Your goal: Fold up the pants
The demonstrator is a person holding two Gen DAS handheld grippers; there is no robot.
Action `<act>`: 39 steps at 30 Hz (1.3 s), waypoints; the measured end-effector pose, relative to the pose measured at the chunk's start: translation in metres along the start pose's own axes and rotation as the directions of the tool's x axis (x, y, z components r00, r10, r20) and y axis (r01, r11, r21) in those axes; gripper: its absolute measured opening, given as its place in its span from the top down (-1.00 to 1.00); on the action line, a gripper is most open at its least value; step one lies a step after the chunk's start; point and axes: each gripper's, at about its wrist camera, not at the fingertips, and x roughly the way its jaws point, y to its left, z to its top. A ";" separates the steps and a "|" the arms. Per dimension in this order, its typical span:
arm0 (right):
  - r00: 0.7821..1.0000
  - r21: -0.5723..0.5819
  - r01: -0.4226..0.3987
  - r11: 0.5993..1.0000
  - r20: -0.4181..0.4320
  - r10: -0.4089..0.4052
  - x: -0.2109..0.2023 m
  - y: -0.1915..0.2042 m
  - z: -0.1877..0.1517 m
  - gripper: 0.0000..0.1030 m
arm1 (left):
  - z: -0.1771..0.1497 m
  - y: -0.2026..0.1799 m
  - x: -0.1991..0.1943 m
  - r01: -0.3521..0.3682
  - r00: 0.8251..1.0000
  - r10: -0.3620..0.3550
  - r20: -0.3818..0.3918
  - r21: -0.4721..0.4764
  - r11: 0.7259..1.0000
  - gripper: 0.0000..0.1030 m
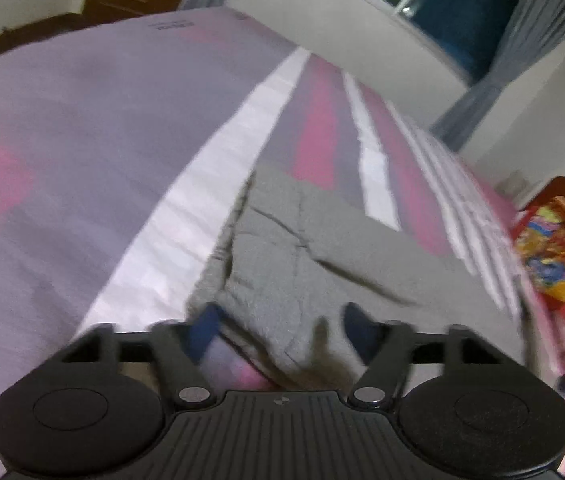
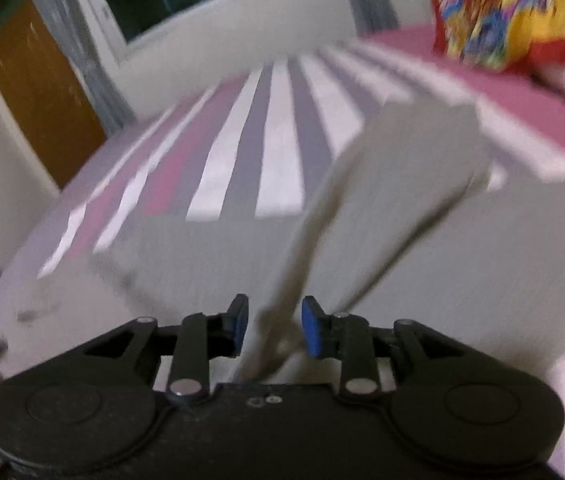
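Both views are pretty smeared. The grey pants (image 2: 402, 208) blur into streaks in the right wrist view, and the frame bottom cuts them off. The colourful cloth (image 1: 558, 248) runs off the right edge, its pattern unreadable.

Materials and finishes

Pants (image 1: 322, 248): grey cloth, matt, fuzzy knit, creased. Bedsheet (image 1: 82, 120): smooth woven cloth, dull, striped pink, grey, white. Left gripper (image 1: 282, 328): matt black plastic, ribbed body, shiny metal pivot pins, blue pads. Door (image 2: 38, 92): brown wood, low sheen. Cushion (image 2: 514, 16): printed cloth.
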 end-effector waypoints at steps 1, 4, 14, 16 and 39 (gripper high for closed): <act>1.000 -0.008 0.020 1.000 -0.008 -0.020 0.007 -0.003 0.012 0.32 | 0.001 0.002 0.004 -0.033 0.999 0.033 -0.020 0.002 0.999 -0.39; 0.996 -0.048 0.080 0.996 -0.040 -0.082 0.042 0.013 0.046 0.10 | -0.008 0.011 0.024 -0.041 0.995 0.038 -0.087 -0.030 0.999 -0.39; 0.981 -0.047 0.142 0.989 -0.127 -0.147 0.081 0.023 0.098 0.94 | -0.007 0.018 0.032 -0.024 0.995 0.018 -0.101 -0.057 0.998 -0.45; 0.988 -0.068 0.141 0.988 -0.061 -0.145 0.042 0.020 0.087 0.94 | -0.008 0.017 0.034 -0.013 0.995 0.008 -0.103 -0.052 0.999 -0.45; 0.929 -0.683 0.254 0.685 -0.024 -0.368 0.088 0.032 0.072 0.21 | 0.000 0.015 0.049 -0.004 0.991 -0.001 -0.132 -0.034 0.999 -0.47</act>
